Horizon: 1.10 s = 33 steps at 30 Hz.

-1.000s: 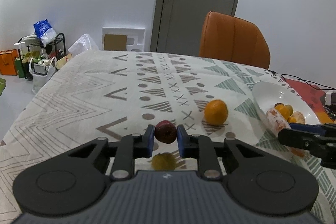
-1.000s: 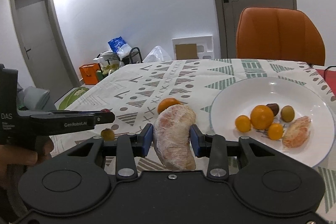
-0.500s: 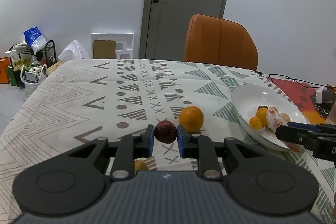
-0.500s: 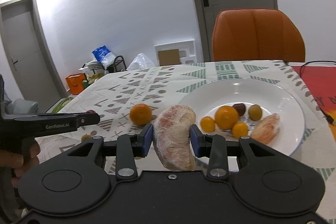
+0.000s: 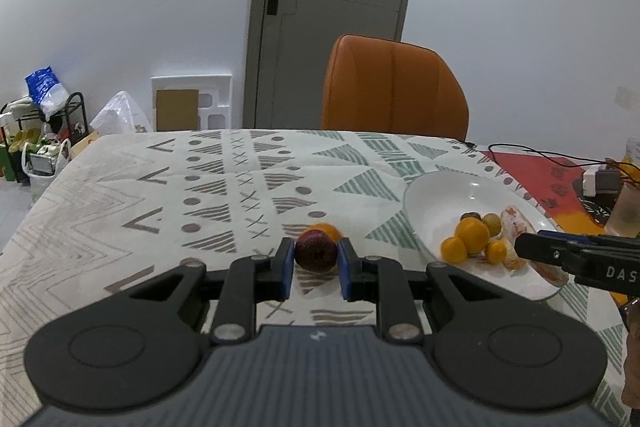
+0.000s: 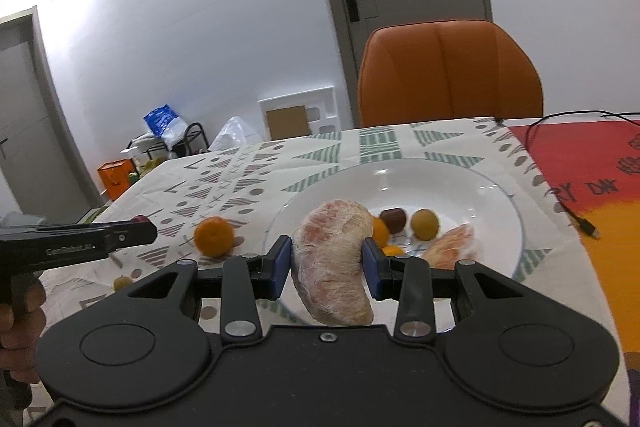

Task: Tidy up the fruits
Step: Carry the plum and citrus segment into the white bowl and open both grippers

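Purple fruit (image 5: 315,255) clamped in left gripper (image 5: 314,265); right gripper (image 6: 326,265) grips pomelo segment (image 6: 334,263) above white plate (image 6: 496,203).
Orange (image 5: 326,229) on desk half hidden behind purple fruit; plate fruits partly masked.

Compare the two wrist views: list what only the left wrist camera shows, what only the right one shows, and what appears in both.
Only the left wrist view: the left gripper head-on, shut on a dark red fruit, and a white adapter on the red cloth.

Only the right wrist view: the right gripper head-on, shut on a peeled pomelo segment, a second grey door, and a small green fruit on the tablecloth.

Both: the white plate of fruit, the loose orange, the orange chair.
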Tool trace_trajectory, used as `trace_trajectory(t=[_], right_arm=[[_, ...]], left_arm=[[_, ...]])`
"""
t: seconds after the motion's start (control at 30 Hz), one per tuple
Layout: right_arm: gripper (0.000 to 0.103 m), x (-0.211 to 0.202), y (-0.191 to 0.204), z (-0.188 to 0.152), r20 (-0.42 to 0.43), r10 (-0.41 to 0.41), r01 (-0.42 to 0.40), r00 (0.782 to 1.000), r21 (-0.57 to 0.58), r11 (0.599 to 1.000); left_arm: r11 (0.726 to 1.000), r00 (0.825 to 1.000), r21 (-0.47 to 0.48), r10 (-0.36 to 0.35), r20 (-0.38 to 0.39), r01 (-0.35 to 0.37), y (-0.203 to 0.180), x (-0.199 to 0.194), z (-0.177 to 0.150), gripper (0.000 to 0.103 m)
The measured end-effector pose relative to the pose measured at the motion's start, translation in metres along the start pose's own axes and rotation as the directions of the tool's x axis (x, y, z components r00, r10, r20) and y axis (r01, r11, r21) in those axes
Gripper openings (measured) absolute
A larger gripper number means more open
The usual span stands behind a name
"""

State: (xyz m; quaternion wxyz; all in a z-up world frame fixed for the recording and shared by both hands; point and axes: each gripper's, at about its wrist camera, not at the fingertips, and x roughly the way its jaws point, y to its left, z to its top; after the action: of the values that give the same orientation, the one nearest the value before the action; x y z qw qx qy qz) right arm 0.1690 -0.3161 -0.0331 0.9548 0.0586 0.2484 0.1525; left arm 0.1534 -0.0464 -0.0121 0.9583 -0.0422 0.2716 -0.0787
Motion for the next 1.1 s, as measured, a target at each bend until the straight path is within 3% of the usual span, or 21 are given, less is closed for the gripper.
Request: trace_trajectory(t=[0.33,0.47,1.1], right_arm=[[0.036,0.001,-0.017,0.004,0.030,-0.064,0.064,0.998,0.010,0.998],[0.042,-0.001,-0.018,0.003,0.061,-0.090,0.090,0.994,0.004,0.996],[0.054,-0.027,-0.048,-0.018,0.058,-0.085,0.079,0.995,0.106,0.991]], left_arm=[[0.998,0.998,0.025,-0.050,0.022,0.050,-0.026,0.007,0.008,0.021],[0.997,0.998,0.042,-0.066,0.020,0.065,-0.037,0.013,0.011,0.021],[0.979,0.988,0.133,-0.154,-0.025,0.156,-0.097,0.038,0.008,0.021]])
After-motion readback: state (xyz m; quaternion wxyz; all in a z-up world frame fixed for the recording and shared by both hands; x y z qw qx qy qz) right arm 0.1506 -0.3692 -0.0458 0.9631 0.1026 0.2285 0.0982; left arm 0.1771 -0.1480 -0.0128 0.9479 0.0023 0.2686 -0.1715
